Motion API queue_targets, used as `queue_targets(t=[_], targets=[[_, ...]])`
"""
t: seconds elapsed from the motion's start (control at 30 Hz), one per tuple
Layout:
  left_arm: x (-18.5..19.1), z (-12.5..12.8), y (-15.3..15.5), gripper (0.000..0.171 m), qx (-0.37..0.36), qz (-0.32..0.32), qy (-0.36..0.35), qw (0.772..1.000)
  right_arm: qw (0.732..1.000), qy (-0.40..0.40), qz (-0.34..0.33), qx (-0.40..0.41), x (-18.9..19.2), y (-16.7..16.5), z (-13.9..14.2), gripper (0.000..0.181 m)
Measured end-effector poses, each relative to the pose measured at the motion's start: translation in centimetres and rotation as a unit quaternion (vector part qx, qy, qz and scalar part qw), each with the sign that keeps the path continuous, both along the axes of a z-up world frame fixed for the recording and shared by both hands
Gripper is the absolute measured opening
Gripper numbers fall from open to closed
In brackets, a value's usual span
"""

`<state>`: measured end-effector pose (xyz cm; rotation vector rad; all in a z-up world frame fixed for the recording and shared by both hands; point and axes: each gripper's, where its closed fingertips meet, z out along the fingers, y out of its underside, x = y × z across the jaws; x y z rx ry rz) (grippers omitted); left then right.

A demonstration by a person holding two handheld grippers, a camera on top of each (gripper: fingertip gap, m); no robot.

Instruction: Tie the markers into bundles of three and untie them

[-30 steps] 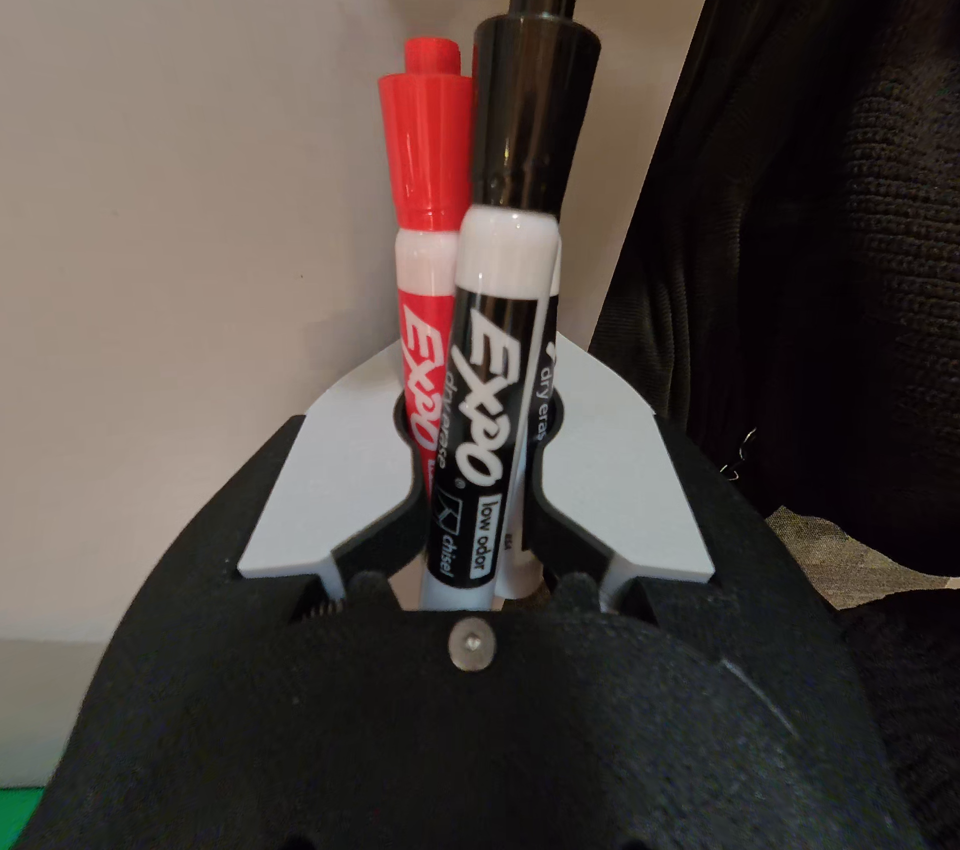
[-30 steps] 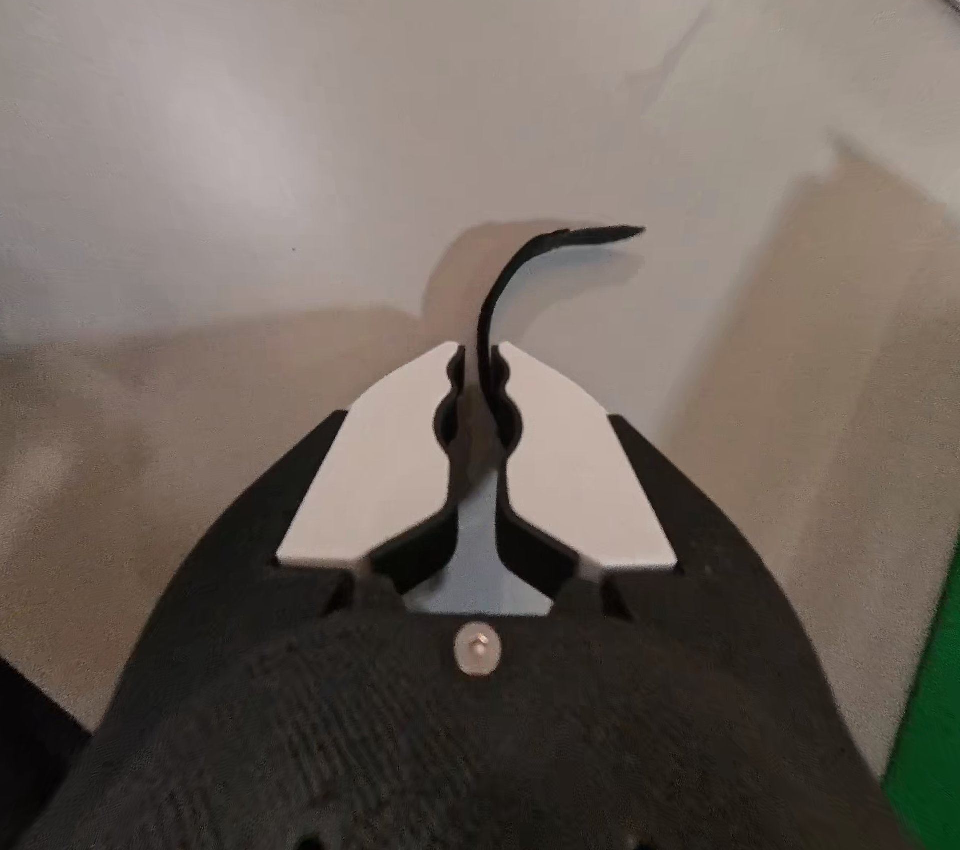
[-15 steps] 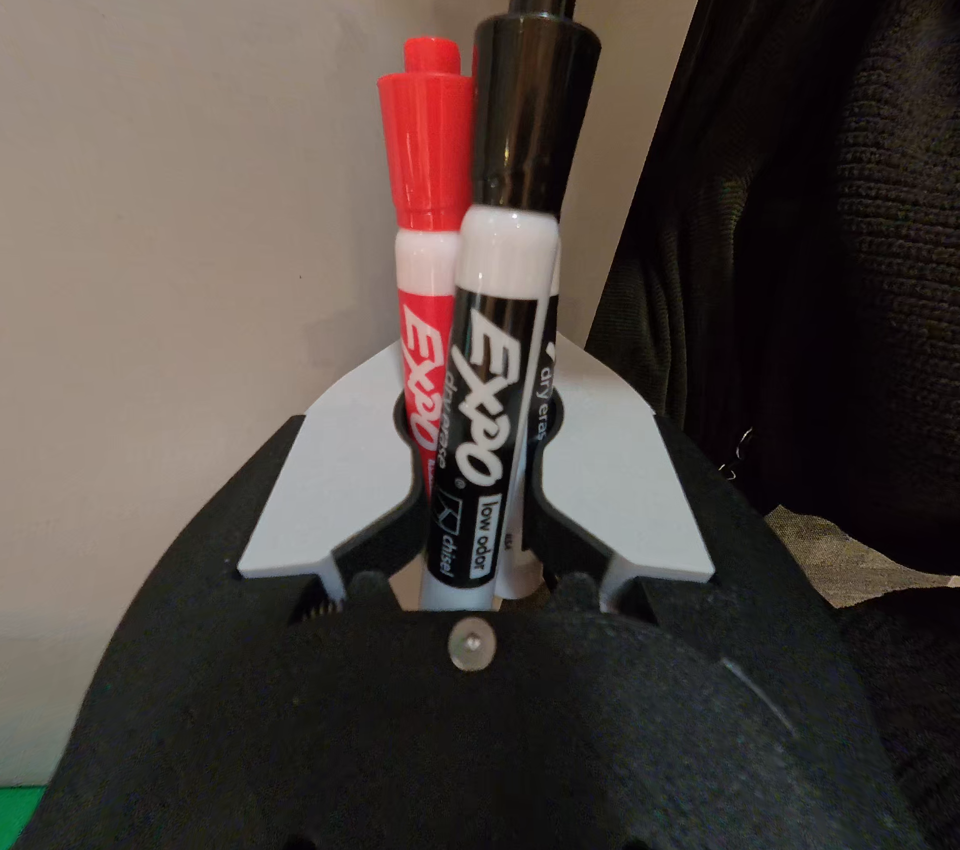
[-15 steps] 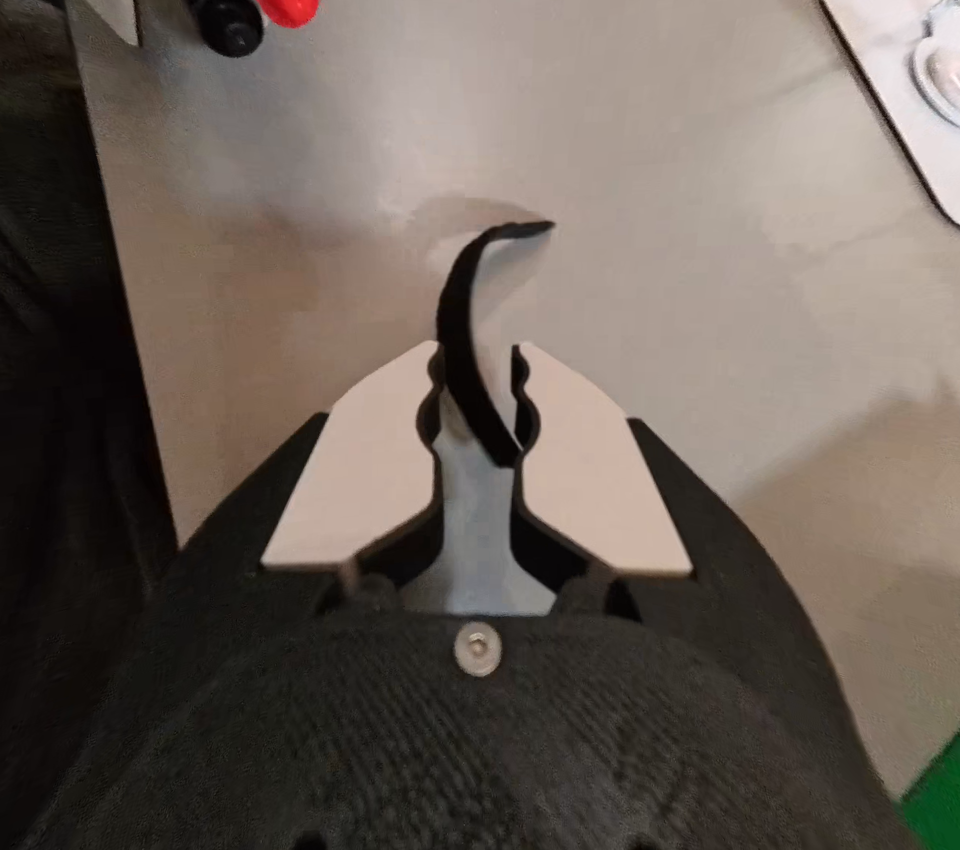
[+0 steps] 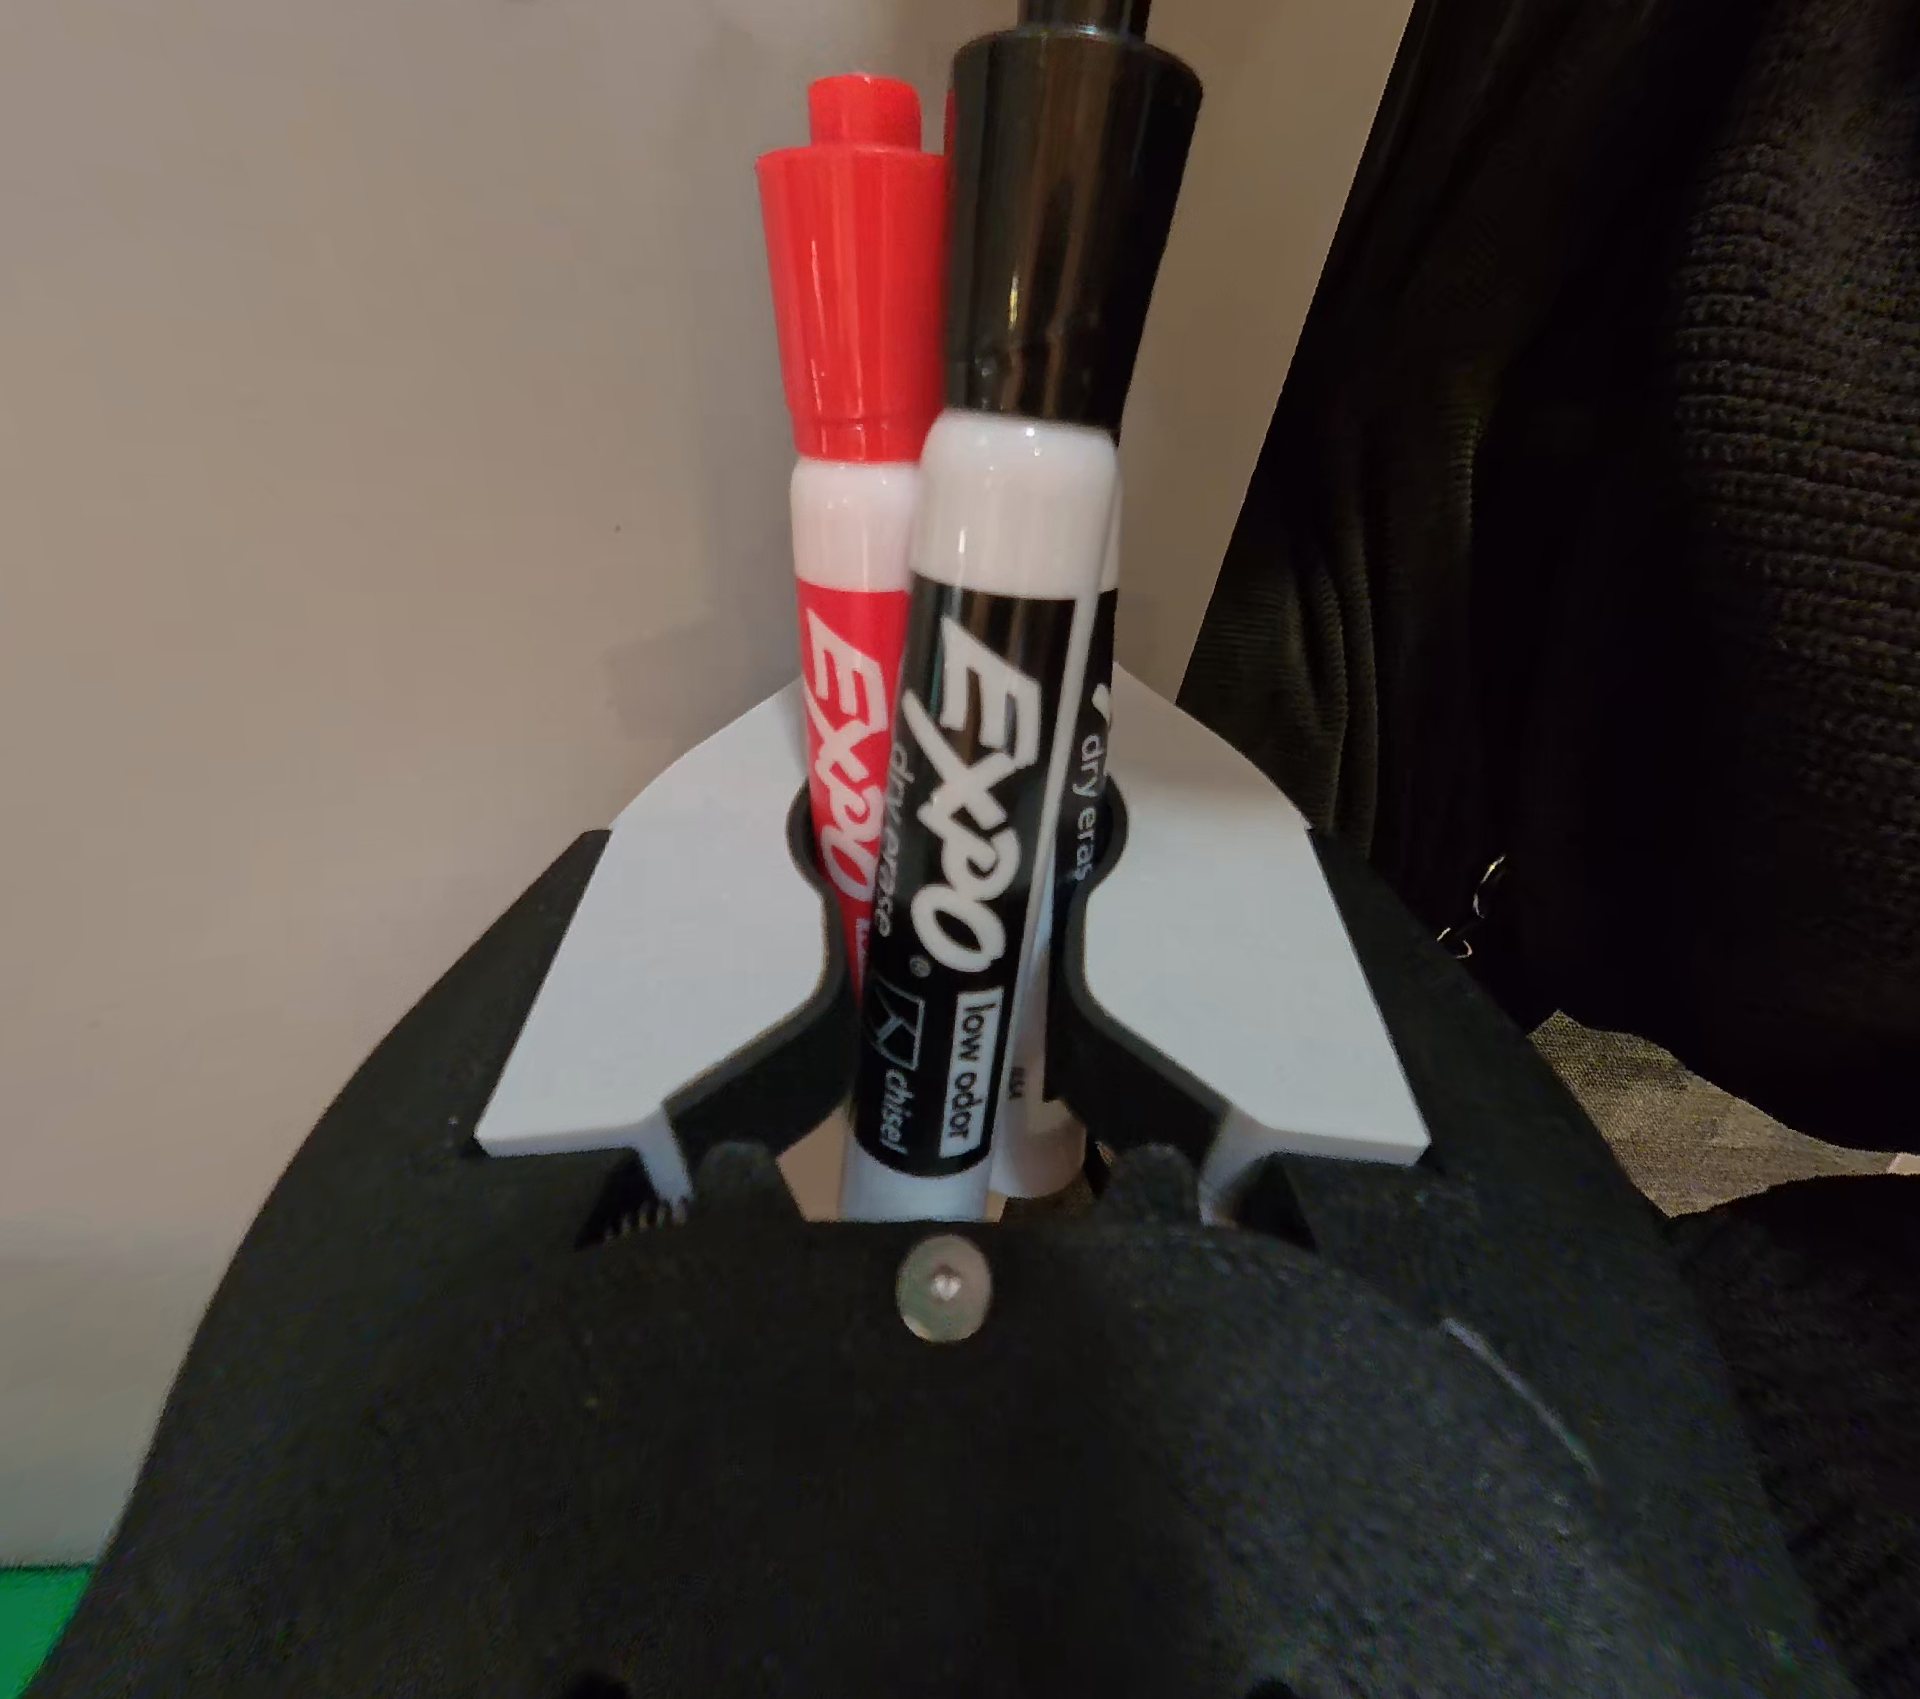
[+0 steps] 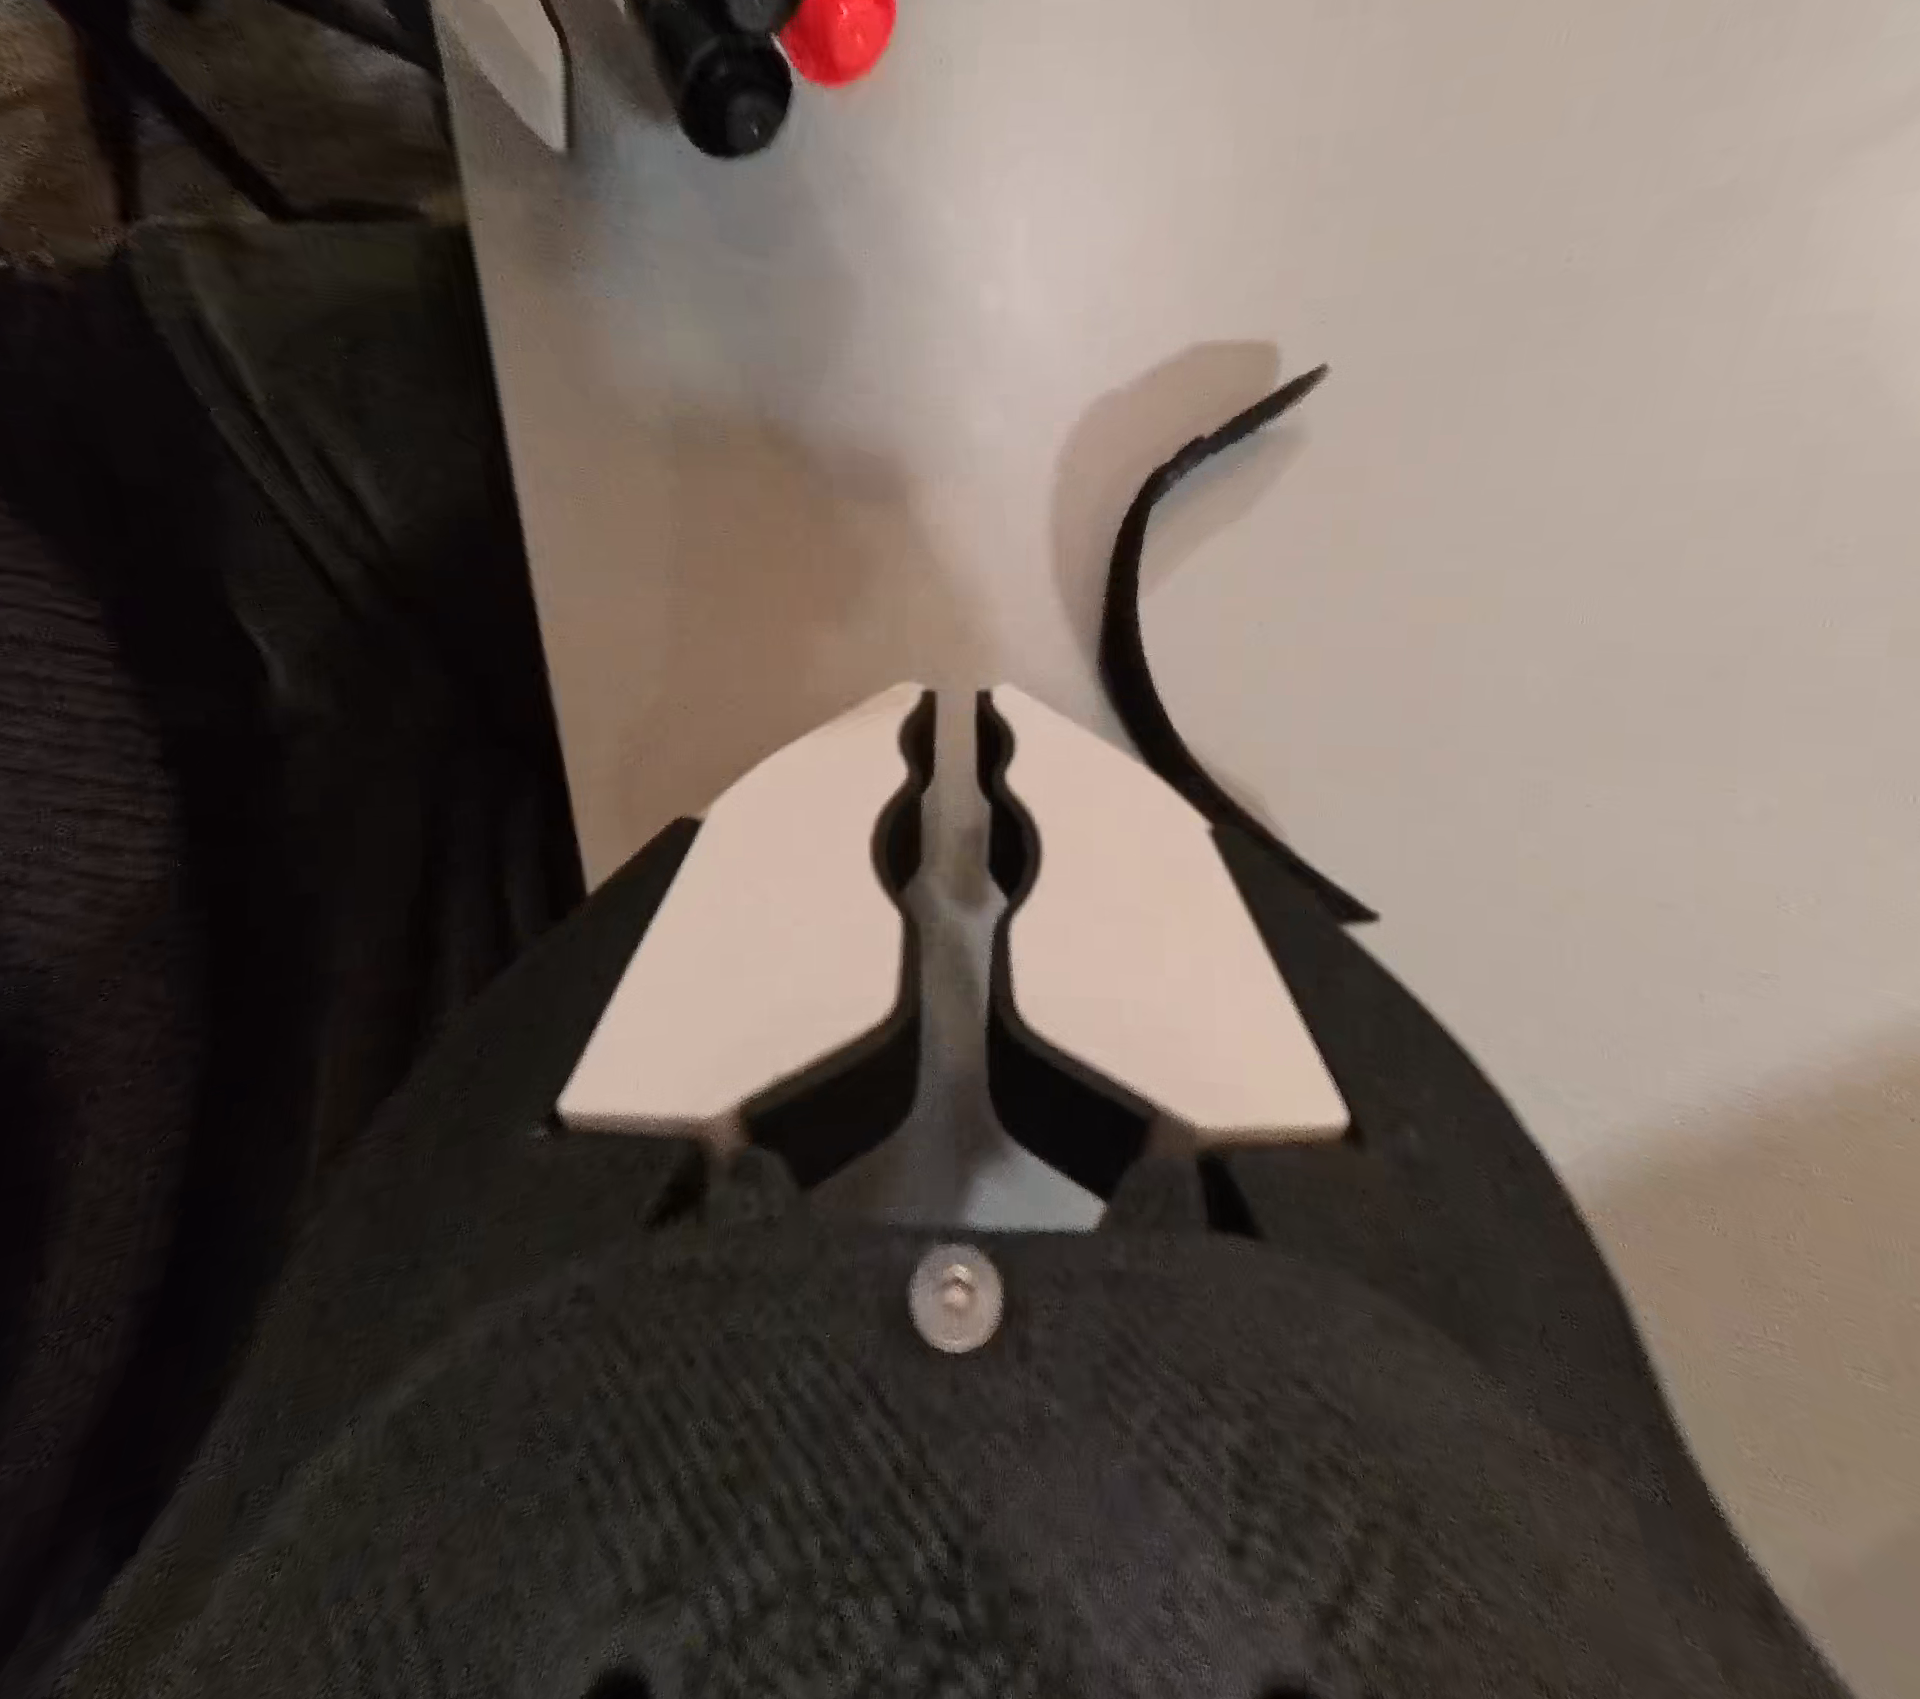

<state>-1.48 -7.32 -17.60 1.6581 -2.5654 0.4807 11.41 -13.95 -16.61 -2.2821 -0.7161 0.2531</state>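
The table [image 6: 1351, 91], a pale matte surface, filled most of both views; a person's dark knitted garment [image 5: 1662, 506] bordered it on one side. The left gripper [image 5: 956, 776] was clamped on the markers [image 5: 997, 610], which stood between its fingers and projected forward past the tips, caps outermost. The bundle comprised a black marker [image 5: 1049, 278] in front, a red marker [image 5: 852, 361] beside it and touching, and a third barrel mostly hidden behind the black one. In the right wrist view three cap ends were grouped together near the upper edge.

The right gripper [image 6: 956, 704] had its fingers nearly together with a narrow gap and nothing between them. The black strap [image 6: 1143, 610] lay curled just beside the right finger, outside the grip; whether it rested on the table could not be determined.

Judged step: taking up the strap to wrap the bundle. To perform it well, the right gripper should open, grip the strap near one end, and carry it to the exposed barrels ahead of the left fingertips. The left grip should remain firm so that the three markers stay parallel. No band was visible on the bundle.
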Motion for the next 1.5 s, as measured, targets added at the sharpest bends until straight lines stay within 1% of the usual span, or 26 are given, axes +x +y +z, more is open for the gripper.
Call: queue_targets(t=[0.1,0.17,0.2,0.23,0.27,0.33,0.4,0.43,0.53,0.6,0.67,0.73,0.83,0.93,0.97,1.03,1.07,1.1,1.13,1.17,1.27,1.37,1.43,1.5], targets=[[0.0,0.0,0.1,0.044,0.000,0.001,0.000,1.000,0.996,-0.048,-0.074,-0.012,2.8,0.9,-1.3,0.011],[0.0,0.1,0.1,0.044,0.001,0.001,-0.001,1.000,0.984,-0.080,-0.160,0.014,6.0,2.1,-1.2,0.029],[0.0,0.1,0.1,0.044,0.001,0.001,-0.002,1.000,0.975,-0.093,-0.198,0.026,7.6,2.4,-1.0,0.024],[0.0,0.1,0.1,0.044,0.001,0.001,-0.002,1.000,0.971,-0.097,-0.219,0.027,8.5,2.5,-0.9,0.023],[0.0,0.1,0.1,0.044,0.001,0.002,-0.002,1.000,0.969,-0.090,-0.230,0.027,9.0,2.5,-0.9,0.028],[0.0,0.1,0.1,0.044,0.002,0.002,-0.001,1.000,0.971,-0.048,-0.233,0.030,8.7,2.6,-0.4,0.030],[0.0,0.2,0.1,0.044,0.002,0.002,-0.002,1.000,0.974,-0.006,-0.224,0.042,7.6,2.9,0.3,0.040],[0.0,0.2,0.1,0.044,0.003,0.002,-0.002,1.000,0.974,0.001,-0.219,0.051,7.3,3.1,0.7,0.043],[0.0,0.2,0.1,0.044,0.004,0.001,-0.002,1.000,0.974,-0.024,-0.206,0.088,7.1,3.8,1.2,0.061],[0.0,0.2,0.0,0.044,0.004,0.001,-0.001,1.000,0.974,-0.033,-0.203,0.093,7.1,4.6,0.9,0.072],[0.0,0.2,0.0,0.044,0.005,0.001,0.000,1.000,0.976,-0.021,-0.200,0.080,6.8,5.6,0.3,0.078],[0.0,0.2,-0.1,0.044,0.005,0.000,0.001,1.000,0.977,-0.003,-0.202,0.065,6.5,6.4,-0.2,0.079],[0.0,0.2,-0.1,0.044,0.006,0.000,0.000,1.000,0.980,0.000,-0.196,0.040,6.6,7.4,-0.9,0.084],[-0.1,0.2,-0.1,0.044,0.008,0.000,0.002,1.000,0.982,0.006,-0.188,-0.008,6.4,8.2,-2.1,0.092],[-0.1,0.2,-0.1,0.044,0.007,0.001,0.002,1.000,0.982,0.006,-0.188,-0.010,6.5,8.5,-2.2,0.094],[0.0,0.2,-0.1,0.043,0.007,0.002,0.001,1.000,0.982,0.005,-0.189,-0.009,6.6,9.1,-2.1,0.093],[0.0,0.2,0.0,0.044,0.006,0.002,0.001,1.000,0.983,0.007,-0.184,-0.005,6.5,9.2,-2.0,0.083],[0.0,0.2,0.0,0.044,0.005,0.003,0.001,1.000,0.984,0.008,-0.176,-0.002,6.2,9.2,-1.9,0.067],[-0.1,0.1,0.0,0.044,0.005,0.003,0.002,1.000,0.985,0.005,-0.171,0.001,6.1,9.2,-1.8,0.059],[-0.1,0.1,0.1,0.044,0.005,0.004,0.002,1.000,0.986,0.000,-0.167,0.007,6.1,9.1,-1.7,0.056],[-0.1,0.1,0.2,0.044,0.004,0.006,0.001,1.000,0.988,-0.010,-0.153,0.029,5.8,9.0,-1.3,0.053],[-0.2,0.2,0.3,0.044,0.004,0.007,-0.001,1.000,0.989,0.002,-0.142,0.038,5.4,8.8,-0.8,0.050],[-0.2,0.3,0.4,0.044,0.002,0.009,-0.003,1.000,0.990,0.028,-0.132,0.046,4.7,8.6,-0.2,0.049],[-0.2,0.4,0.4,0.044,0.001,0.010,-0.005,1.000,0.988,0.074,-0.115,0.066,3.5,8.3,1.0,0.048]])
